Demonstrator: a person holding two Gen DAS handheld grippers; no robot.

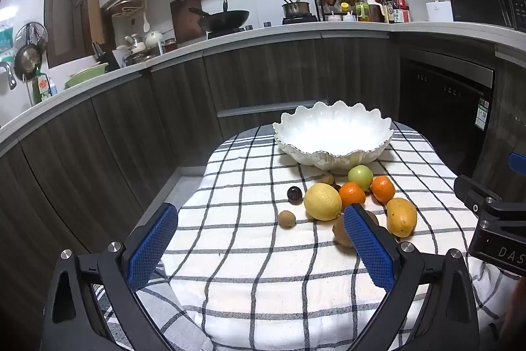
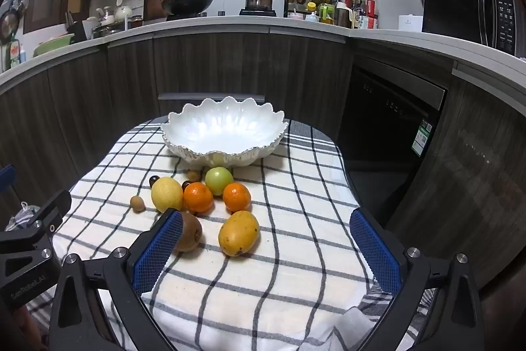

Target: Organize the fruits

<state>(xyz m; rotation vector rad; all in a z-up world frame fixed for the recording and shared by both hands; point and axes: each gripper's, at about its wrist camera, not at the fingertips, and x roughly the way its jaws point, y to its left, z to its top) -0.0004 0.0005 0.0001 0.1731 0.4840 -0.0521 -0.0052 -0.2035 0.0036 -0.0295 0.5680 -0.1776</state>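
A white scalloped bowl (image 1: 332, 137) (image 2: 223, 130) stands empty at the far end of the checked cloth. In front of it lie a green apple (image 1: 360, 176) (image 2: 219, 180), two oranges (image 1: 352, 195) (image 1: 383, 189) (image 2: 198, 197) (image 2: 236, 196), a lemon (image 1: 322, 201) (image 2: 166, 195), a yellow mango (image 1: 401, 216) (image 2: 239, 233), a brown kiwi (image 1: 342, 232) (image 2: 189, 232), a dark plum (image 1: 294, 194) and small brown fruits (image 1: 287, 218) (image 2: 137, 203). My left gripper (image 1: 261, 216) hangs open, near side of the fruit. My right gripper (image 2: 266, 219) is open too, the mango just beyond its fingertips.
The table (image 1: 263, 285) wears a white cloth with dark checks and drops off on both sides. Dark cabinets and a counter (image 1: 230, 45) with a wok, pot and bottles run behind. A dishwasher front (image 2: 391, 120) stands to the right.
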